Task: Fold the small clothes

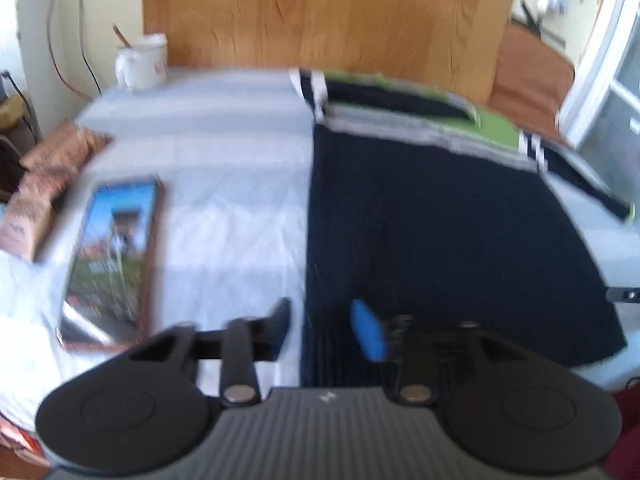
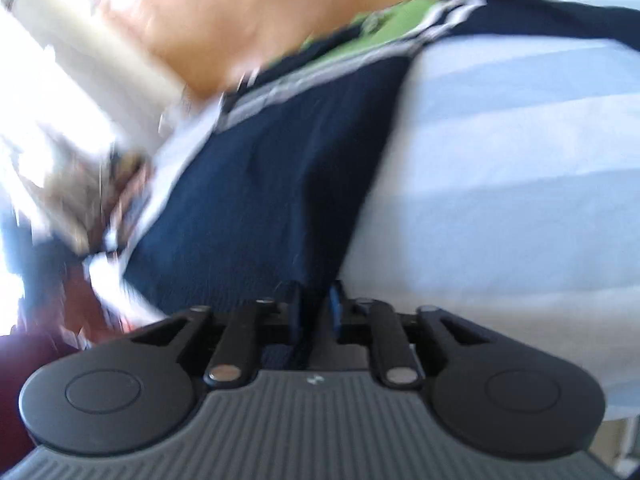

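The left gripper [image 1: 326,330] hangs open over the near edge of the dark sweater [image 1: 440,232], spread on the striped bed [image 1: 224,128]; a phone [image 1: 110,260] lies to its left. The right gripper [image 2: 316,312] pinches the sweater's near hem.

Left of the dark garment [image 1: 440,220], a bare strip of the striped sheet [image 1: 232,152] on the desk gives open passage, bounded on its far left by a phone [image 1: 110,260] lying flat and patterned packets [image 1: 44,184] at the edge. A white mug [image 1: 142,60] stands at the back left corner against the wooden board [image 1: 320,12]. In the blurred right wrist view, open sheet [image 2: 520,180] lies right of the garment [image 2: 272,184].
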Tool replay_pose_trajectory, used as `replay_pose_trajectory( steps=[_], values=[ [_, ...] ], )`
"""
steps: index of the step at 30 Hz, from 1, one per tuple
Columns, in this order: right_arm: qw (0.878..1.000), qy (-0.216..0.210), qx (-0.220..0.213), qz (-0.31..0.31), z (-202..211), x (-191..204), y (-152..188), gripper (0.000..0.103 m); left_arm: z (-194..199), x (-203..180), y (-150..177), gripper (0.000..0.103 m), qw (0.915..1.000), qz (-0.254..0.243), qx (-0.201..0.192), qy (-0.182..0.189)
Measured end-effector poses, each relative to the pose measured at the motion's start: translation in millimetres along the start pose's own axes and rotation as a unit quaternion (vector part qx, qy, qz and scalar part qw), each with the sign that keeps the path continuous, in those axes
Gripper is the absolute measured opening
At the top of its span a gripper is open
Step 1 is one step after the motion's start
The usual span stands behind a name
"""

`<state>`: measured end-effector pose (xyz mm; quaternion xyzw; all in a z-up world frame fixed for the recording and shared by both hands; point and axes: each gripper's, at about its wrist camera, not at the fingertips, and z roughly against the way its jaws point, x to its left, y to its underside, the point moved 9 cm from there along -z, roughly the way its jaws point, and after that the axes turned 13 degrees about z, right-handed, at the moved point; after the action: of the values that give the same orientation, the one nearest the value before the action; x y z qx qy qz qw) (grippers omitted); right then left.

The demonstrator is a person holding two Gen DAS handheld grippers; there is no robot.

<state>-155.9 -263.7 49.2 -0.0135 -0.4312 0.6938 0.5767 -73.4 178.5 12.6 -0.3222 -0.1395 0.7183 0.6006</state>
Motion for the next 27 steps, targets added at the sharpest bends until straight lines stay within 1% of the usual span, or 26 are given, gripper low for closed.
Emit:
replay_pose_trajectory(
  steps=[2,4,6,7,8,9,11,12,13,15,16,17,18,20,21,22,24,26,27],
  values=[
    [0.997,0.028,-0.056,-0.036,18,-25,-22,0.029,9,-3,-19,0.045,0.9993,0.006,-0.035,0.014],
    [0.986,0.076,-0.111,-0.097,35,-63,-42,0.030,10,-10,-38,0.045,0.9976,0.010,-0.062,0.031],
    [0.966,0.118,-0.153,-0.170,47,-103,-53,0.030,6,-24,-48,0.047,0.9956,0.014,-0.073,0.056],
    [0.956,0.138,-0.168,-0.195,51,-118,-55,0.030,-1,-35,-52,0.047,0.9946,0.015,-0.072,0.072],
    [0.947,0.166,-0.179,-0.209,54,-133,-58,0.030,-9,-45,-54,0.047,0.9939,0.014,-0.069,0.085],
    [0.943,0.200,-0.180,-0.197,58,-143,-61,0.030,-21,-58,-56,0.047,0.9933,0.011,-0.063,0.096],
    [0.935,0.287,-0.166,-0.129,60,-153,-73,0.030,-42,-77,-55,0.047,0.9933,0.004,-0.048,0.105],
    [0.930,0.317,-0.158,-0.100,59,-154,-78,0.030,-54,-87,-53,0.047,0.9933,0.001,-0.036,0.110],
    [0.923,0.347,-0.149,-0.070,60,-157,-83,0.030,-65,-97,-49,0.047,0.9929,-0.003,-0.024,0.116],
    [0.901,0.414,-0.131,-0.002,62,-164,-91,0.039,-83,-112,-43,0.047,0.9922,-0.011,-0.007,0.124],
    [0.888,0.441,-0.122,0.031,62,-170,-94,0.051,-91,-119,-41,0.047,0.9920,-0.016,0.000,0.125],
    [0.880,0.458,-0.112,0.063,65,-182,-95,0.058,-98,-124,-40,0.047,0.9919,-0.020,0.006,0.125],
    [0.870,0.473,-0.097,0.095,60,-185,-98,0.059,-106,-128,-39,0.047,0.9922,-0.025,0.010,0.122],
    [0.858,0.490,-0.072,0.137,54,-196,-99,0.059,-118,-132,-36,0.047,0.9934,-0.031,0.011,0.110],
    [0.855,0.493,-0.065,0.149,53,-197,-101,0.059,-125,-133,-34,0.047,0.9942,-0.033,0.013,0.102],
    [0.856,0.489,-0.060,0.156,50,-197,-102,0.059,-131,-134,-33,0.048,0.9946,-0.033,0.014,0.097],
    [0.869,0.464,-0.045,0.165,37,-198,-106,0.059,-132,-137,-32,0.054,0.9943,-0.044,-0.007,0.097],
    [0.880,0.443,-0.017,0.171,24,-201,-105,0.059,-133,-142,-29,0.059,0.9937,-0.058,-0.027,0.092],
    [0.883,0.439,-0.015,0.163,21,-207,-105,0.057,-134,-143,-27,0.060,0.9930,-0.068,-0.037,0.090]
  ],
)
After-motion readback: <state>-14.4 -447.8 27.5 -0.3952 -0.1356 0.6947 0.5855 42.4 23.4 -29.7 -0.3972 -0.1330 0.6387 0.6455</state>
